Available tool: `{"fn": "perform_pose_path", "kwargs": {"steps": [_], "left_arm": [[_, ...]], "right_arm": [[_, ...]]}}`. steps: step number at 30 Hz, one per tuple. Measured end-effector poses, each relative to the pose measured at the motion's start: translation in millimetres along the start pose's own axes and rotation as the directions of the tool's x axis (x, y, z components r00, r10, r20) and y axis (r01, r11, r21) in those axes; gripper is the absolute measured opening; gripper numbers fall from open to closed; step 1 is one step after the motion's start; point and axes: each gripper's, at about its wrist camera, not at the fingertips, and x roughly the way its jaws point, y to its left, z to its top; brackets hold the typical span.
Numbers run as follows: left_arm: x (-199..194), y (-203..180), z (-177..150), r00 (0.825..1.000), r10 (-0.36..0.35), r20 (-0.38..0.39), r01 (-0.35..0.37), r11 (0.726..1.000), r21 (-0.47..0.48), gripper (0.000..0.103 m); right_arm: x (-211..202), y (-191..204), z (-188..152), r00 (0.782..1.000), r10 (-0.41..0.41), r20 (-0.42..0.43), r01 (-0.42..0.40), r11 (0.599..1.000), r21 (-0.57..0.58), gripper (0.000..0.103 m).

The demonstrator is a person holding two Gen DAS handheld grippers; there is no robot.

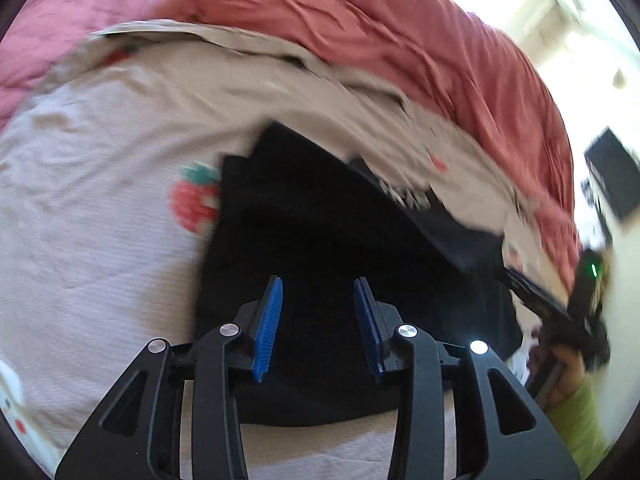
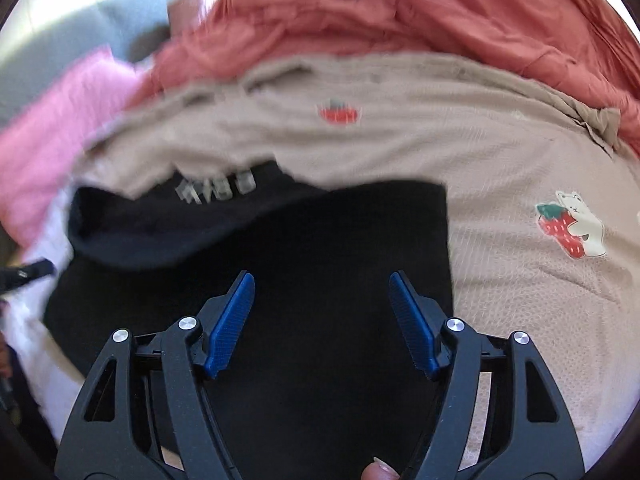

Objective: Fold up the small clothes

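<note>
Left wrist view: black garment [image 1: 320,240] lay part-folded on the sheet [image 1: 100,240], both grippers open above it.

Risk, as I judged it: the garment's upper flap [image 2: 168,224] with the grey print sat loose and crooked, so a pinch there could catch one layer only and drag the fold askew; the beige sheet edge overlapping its top could also be snagged along with it. Motion blur hinted at quick movement, which would worsen aim. Left gripper [image 1: 318,300] stood moderately open, blue pads over the dark cloth, holding nothing; contact could not be told. Right gripper [image 2: 322,300] stood wider, also empty, over the garment's middle. Red blanket [image 1: 400,32] lay beyond.
</note>
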Motion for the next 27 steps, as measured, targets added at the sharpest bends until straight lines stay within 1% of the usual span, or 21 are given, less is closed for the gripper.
{"fn": "perform_pose_path", "kwargs": {"steps": [1, 2, 4, 5, 6, 7, 8, 9, 11, 12, 13, 14, 15, 17, 18, 20, 22, 23, 25, 27], "left_arm": [[8, -9, -1, 1.000, 0.001, -0.024, 0.000, 1.000, 0.029, 0.037], [16, -17, -1, 0.999, 0.003, -0.047, 0.000, 0.999, 0.055, 0.042], [34, -34, 1, 0.996, -0.017, -0.083, 0.025, 0.995, 0.096, 0.044], [45, -44, 5, 0.995, -0.024, -0.092, 0.035, 0.993, 0.117, 0.045], [52, -48, 8, 0.995, -0.025, -0.096, 0.038, 0.991, 0.130, 0.051], [61, -53, 13, 0.994, -0.024, -0.103, 0.039, 0.989, 0.143, 0.054], [69, -55, 17, 0.994, -0.019, -0.106, 0.035, 0.988, 0.150, 0.057], [78, -57, 26, 0.994, -0.002, -0.109, 0.019, 0.988, 0.155, 0.058], [86, -55, 41, 0.995, 0.044, -0.091, -0.030, 0.989, 0.148, 0.058], [85, -56, 48, 0.995, 0.055, -0.078, -0.044, 0.989, 0.139, 0.058], [80, -56, 54, 0.997, 0.053, -0.051, -0.046, 0.991, 0.127, 0.058], [74, -55, 59, 0.999, 0.046, -0.020, -0.043, 0.992, 0.121, 0.062], [63, -50, 62, 0.998, 0.062, 0.029, -0.065, 0.990, 0.123, 0.077], [52, -34, 68, 0.986, 0.146, 0.081, -0.154, 0.983, 0.099, 0.095], [47, -13, 71, 0.980, 0.182, 0.084, -0.186, 0.982, 0.039, 0.094], [42, 23, 74, 0.984, 0.165, 0.066, -0.158, 0.983, -0.094, 0.094], [37, 45, 73, 0.982, 0.179, 0.063, -0.166, 0.972, -0.166, 0.094], [36, 52, 74, 0.980, 0.188, 0.063, -0.174, 0.969, -0.175, 0.094], [39, 57, 76, 0.980, 0.192, 0.051, -0.182, 0.970, -0.159, 0.094], [47, 55, 79, 0.985, 0.170, 0.034, -0.165, 0.978, -0.129, 0.094]], "right_arm": [[8, 3, -2, 0.999, -0.020, -0.031, 0.020, 1.000, -0.021, 0.062], [13, 5, -3, 0.999, -0.035, -0.041, 0.033, 0.999, -0.034, 0.062], [16, 6, -2, 0.998, -0.039, -0.045, 0.037, 0.998, -0.045, 0.062], [16, 4, -1, 0.999, -0.032, -0.042, 0.030, 0.999, -0.038, 0.062], [15, 2, 0, 0.999, -0.020, -0.037, 0.019, 1.000, -0.024, 0.062], [14, -2, 2, 0.999, -0.005, -0.033, 0.005, 1.000, 0.000, 0.063], [13, -6, 3, 1.000, -0.003, -0.031, 0.004, 1.000, 0.021, 0.064], [12, -10, 3, 1.000, -0.010, -0.029, 0.011, 0.999, 0.036, 0.066], [10, -18, 3, 0.999, -0.028, -0.023, 0.029, 0.997, 0.065, 0.067], [9, -24, 4, 0.999, -0.035, -0.018, 0.036, 0.996, 0.086, 0.067], [7, -29, 4, 0.999, -0.038, -0.014, 0.039, 0.994, 0.100, 0.067], [6, -34, 5, 0.999, -0.043, -0.007, 0.044, 0.992, 0.117, 0.067], [5, -39, 6, 0.999, -0.048, -0.003, 0.048, 0.990, 0.134, 0.067], [5, -52, 6, 0.999, -0.037, 0.004, 0.035, 0.980, 0.198, 0.067], [7, -61, 5, 1.000, -0.023, 0.002, 0.022, 0.968, 0.251, 0.067], [12, -73, 2, 1.000, -0.001, -0.011, 0.004, 0.948, 0.318, 0.065], [14, -79, 1, 1.000, 0.006, -0.009, -0.002, 0.941, 0.339, 0.063], [14, -79, 1, 1.000, 0.010, -0.002, -0.008, 0.940, 0.340, 0.063], [13, -77, 1, 0.999, 0.033, 0.025, -0.039, 0.943, 0.330, 0.063], [12, -73, 2, 0.998, 0.042, 0.038, -0.051, 0.951, 0.306, 0.063]]}}
